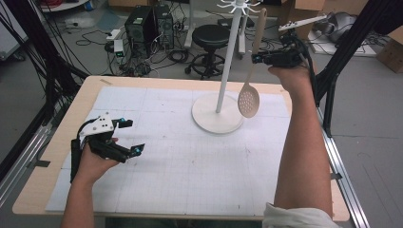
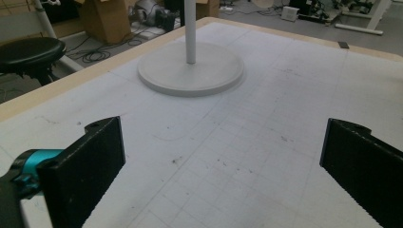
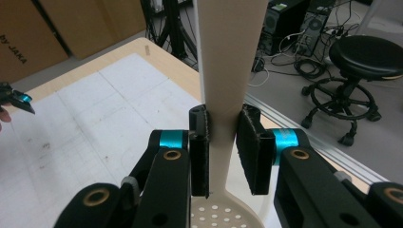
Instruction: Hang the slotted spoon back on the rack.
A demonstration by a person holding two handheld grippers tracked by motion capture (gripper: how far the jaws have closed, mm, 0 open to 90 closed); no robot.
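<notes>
Beige slotted spoon [image 1: 250, 83] clamped by its handle in my right tool [image 1: 259, 58], bowl hanging below, held high just beside white hook stand [image 1: 227, 57]. Left tool [image 1: 129, 137] gapes empty over worktop [image 1: 157, 166]. Step, I judge: hanging spoon. Next needs handle end lifted to hook.

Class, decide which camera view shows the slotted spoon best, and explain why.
The high view: the whole spoon hangs there, bowl down, clamped in the right gripper. The right gripper view gives just its handle and bowl top; the left gripper view, a cropped sliver.
</notes>
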